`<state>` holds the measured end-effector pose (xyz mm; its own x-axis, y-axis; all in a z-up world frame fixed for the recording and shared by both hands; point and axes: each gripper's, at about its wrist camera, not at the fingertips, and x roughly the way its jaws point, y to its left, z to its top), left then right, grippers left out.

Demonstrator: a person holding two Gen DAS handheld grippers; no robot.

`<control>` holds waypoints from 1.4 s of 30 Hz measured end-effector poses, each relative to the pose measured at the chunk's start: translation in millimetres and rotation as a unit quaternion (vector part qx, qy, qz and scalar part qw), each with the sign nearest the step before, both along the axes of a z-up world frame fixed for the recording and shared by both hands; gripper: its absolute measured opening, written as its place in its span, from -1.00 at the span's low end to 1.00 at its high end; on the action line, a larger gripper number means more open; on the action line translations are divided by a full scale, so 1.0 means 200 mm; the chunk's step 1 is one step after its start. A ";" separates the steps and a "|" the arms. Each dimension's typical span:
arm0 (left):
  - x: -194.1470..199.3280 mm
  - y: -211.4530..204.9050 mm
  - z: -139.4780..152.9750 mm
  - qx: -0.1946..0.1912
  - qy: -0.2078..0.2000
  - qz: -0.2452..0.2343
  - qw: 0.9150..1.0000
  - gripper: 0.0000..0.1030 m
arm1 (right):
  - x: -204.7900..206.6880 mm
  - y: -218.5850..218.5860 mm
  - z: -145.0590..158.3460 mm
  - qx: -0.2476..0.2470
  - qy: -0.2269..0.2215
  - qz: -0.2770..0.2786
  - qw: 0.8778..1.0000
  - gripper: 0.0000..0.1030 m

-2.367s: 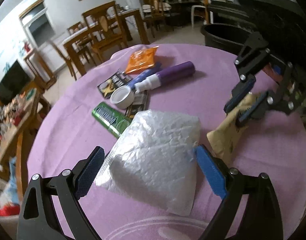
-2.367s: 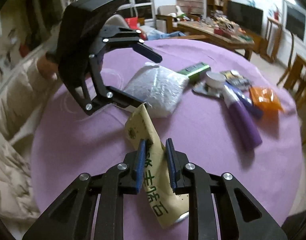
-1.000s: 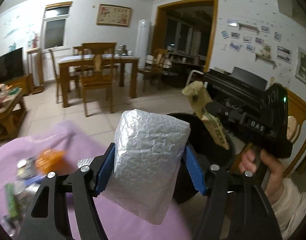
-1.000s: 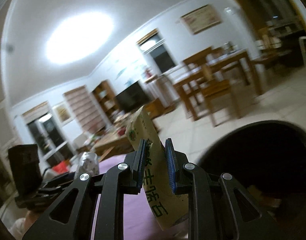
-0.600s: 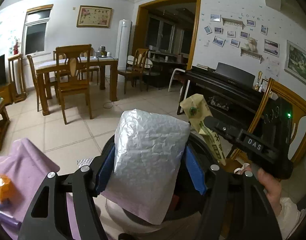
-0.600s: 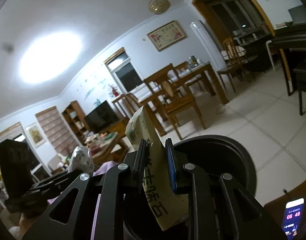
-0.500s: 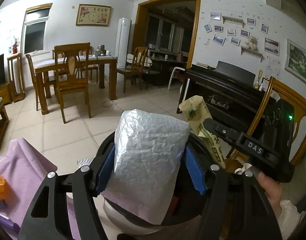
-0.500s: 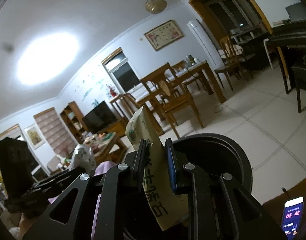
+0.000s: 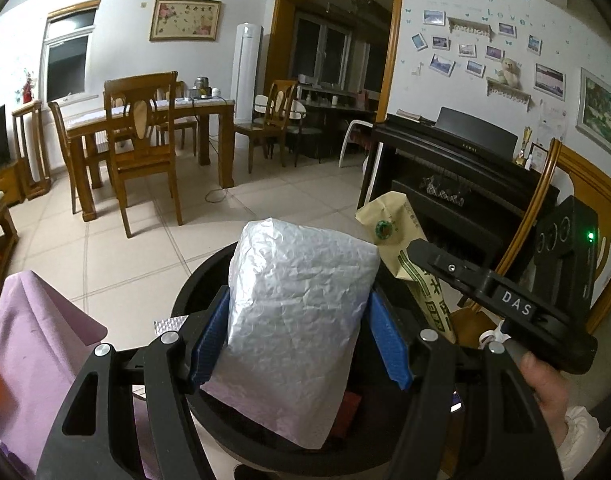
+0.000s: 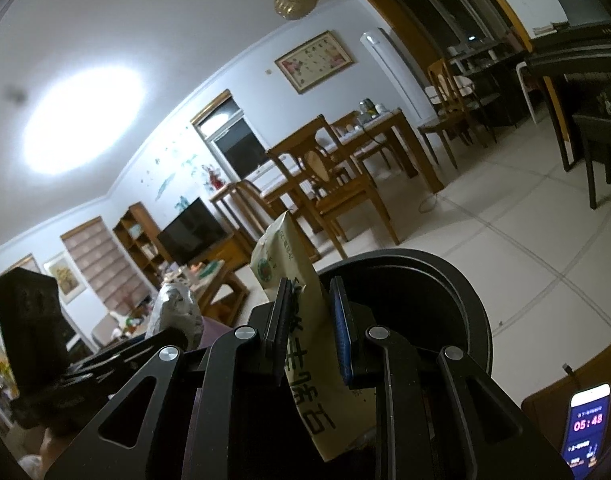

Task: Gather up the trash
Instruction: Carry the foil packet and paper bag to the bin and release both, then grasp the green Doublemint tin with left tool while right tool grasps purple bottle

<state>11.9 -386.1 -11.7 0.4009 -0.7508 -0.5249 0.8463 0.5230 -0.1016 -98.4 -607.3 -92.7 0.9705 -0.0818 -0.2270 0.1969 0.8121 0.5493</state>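
Silver foil bag (image 9: 297, 320) is pinched between the blue pads of the left tongs (image 9: 299, 336), suspended directly above the open black bin (image 9: 193, 292). Tan paper packet (image 10: 301, 320) with green print is clamped upright in the nearly closed right tongs (image 10: 309, 320), over the same bin at its 3 o'clock side in the left view. Purple-covered surface (image 9: 33, 344) lies at 9 o'clock of the bin, floor tiles beyond

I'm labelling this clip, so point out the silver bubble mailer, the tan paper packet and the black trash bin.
silver bubble mailer (image 9: 297, 312), left wrist view, middle of its crinkled face.
tan paper packet (image 10: 309, 356), right wrist view, printed part between the pads.
black trash bin (image 10: 465, 300), right wrist view, right side of its rim.
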 end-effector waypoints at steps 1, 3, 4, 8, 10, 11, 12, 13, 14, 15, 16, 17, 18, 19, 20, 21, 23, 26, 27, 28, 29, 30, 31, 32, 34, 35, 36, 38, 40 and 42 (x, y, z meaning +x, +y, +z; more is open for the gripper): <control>-0.01 -0.02 0.00 0.001 0.000 0.000 1.000 0.27 | 0.00 0.01 0.00 0.001 0.001 -0.001 1.000 -0.60; -0.01 -0.04 0.00 0.003 0.000 0.000 1.000 0.27 | 0.02 0.00 -0.02 0.002 0.003 -0.002 1.000 -0.60; -0.01 -0.05 -0.01 0.004 0.001 0.000 1.000 0.27 | 0.03 0.00 -0.02 0.003 0.004 -0.003 1.000 -0.60; -0.02 -0.08 -0.02 0.009 0.001 -0.002 1.000 0.27 | 0.04 0.00 -0.05 0.005 0.009 -0.004 1.000 -0.60; -0.02 -0.09 -0.03 0.012 0.002 -0.002 1.000 0.28 | 0.05 -0.01 -0.05 0.006 0.010 -0.004 1.000 -0.60; -0.02 -0.10 -0.03 0.014 0.002 -0.002 1.000 0.28 | 0.06 -0.01 -0.05 0.006 0.011 -0.004 1.000 -0.60; -0.01 -0.10 -0.04 0.015 0.003 -0.002 1.000 0.29 | 0.05 0.03 -0.04 0.006 0.012 -0.005 1.000 -0.60; -0.01 -0.10 -0.04 0.015 0.004 -0.001 1.000 0.29 | 0.06 0.02 -0.05 0.006 0.013 -0.005 1.000 -0.60; -0.01 -0.10 -0.04 0.016 0.004 -0.001 1.000 0.30 | 0.06 0.02 -0.05 0.007 0.014 -0.005 1.000 -0.60; -0.01 -0.10 -0.04 0.016 0.005 -0.002 1.000 0.30 | 0.07 0.02 -0.05 0.007 0.015 -0.005 1.000 -0.60; -0.01 -0.10 -0.04 0.016 0.004 -0.003 1.000 0.30 | 0.06 0.01 -0.05 0.006 0.015 -0.004 1.000 -0.60; -0.01 -0.10 -0.04 0.016 0.003 -0.004 1.000 0.30 | 0.06 0.02 -0.05 0.006 0.015 -0.004 1.000 -0.60; -0.01 -0.10 -0.04 0.017 0.003 -0.004 1.000 0.30 | 0.06 0.01 -0.05 0.007 0.015 -0.004 1.000 -0.60; -0.01 -0.10 -0.04 0.016 0.002 -0.005 1.000 0.30 | 0.07 0.02 -0.05 0.007 0.016 -0.004 1.000 -0.60; -0.01 -0.11 -0.04 0.016 0.002 -0.005 1.000 0.30 | 0.06 0.04 -0.05 0.007 0.015 -0.005 1.000 -0.60; -0.01 -0.11 -0.05 0.016 0.002 -0.005 1.000 0.30 | 0.06 0.03 -0.05 0.007 0.015 -0.004 1.000 -0.60; -0.01 -0.11 -0.05 0.016 0.003 -0.003 1.000 0.33 | 0.06 0.03 -0.05 0.007 0.016 -0.004 1.000 -0.60; 0.00 -0.10 -0.05 0.019 0.008 0.002 1.000 0.43 | 0.05 0.04 -0.07 0.011 0.018 -0.006 1.000 -0.54; 0.00 -0.10 -0.05 0.018 0.009 0.004 1.000 0.51 | 0.05 0.03 -0.08 0.013 0.018 -0.008 1.000 -0.34; 0.00 -0.09 -0.05 0.018 0.008 0.006 1.000 0.57 | 0.04 0.04 -0.09 0.016 0.016 -0.013 1.000 0.00; 0.00 -0.08 -0.04 0.016 0.005 0.009 1.000 0.65 | 0.04 0.03 -0.09 0.019 0.013 -0.015 1.000 0.17; 0.00 -0.07 -0.04 0.015 0.004 0.010 1.000 0.76 | 0.03 0.03 -0.10 0.024 0.009 -0.017 1.000 0.36; 0.00 -0.07 -0.03 0.014 0.001 0.012 1.000 0.78 | 0.02 0.04 -0.11 0.028 0.006 -0.018 0.999 0.40; 0.00 -0.06 -0.03 0.012 -0.002 0.012 1.000 0.78 | 0.01 0.04 -0.11 0.026 0.006 -0.019 0.999 0.40; -0.01 -0.03 -0.02 0.014 -0.007 0.014 1.000 0.79 | 0.01 0.06 -0.11 0.021 0.009 -0.018 1.000 0.43; -0.02 -0.02 -0.01 0.015 -0.010 0.015 1.000 0.79 | 0.01 0.07 -0.10 0.021 0.009 -0.016 1.000 0.47; -0.02 0.01 0.00 0.017 -0.014 0.017 1.000 0.79 | 0.00 0.08 -0.09 0.021 0.008 -0.014 1.000 0.55; -0.01 0.07 0.01 0.019 -0.019 0.024 0.999 0.79 | 0.01 0.12 -0.07 0.018 0.006 -0.006 1.000 0.60; 0.00 0.15 0.02 0.018 -0.020 0.035 0.999 0.79 | 0.04 0.18 -0.04 0.007 0.010 0.007 1.000 0.61; 0.03 0.26 0.04 0.016 -0.020 0.053 0.998 0.79 | 0.08 0.24 -0.01 -0.004 0.015 0.025 1.000 0.61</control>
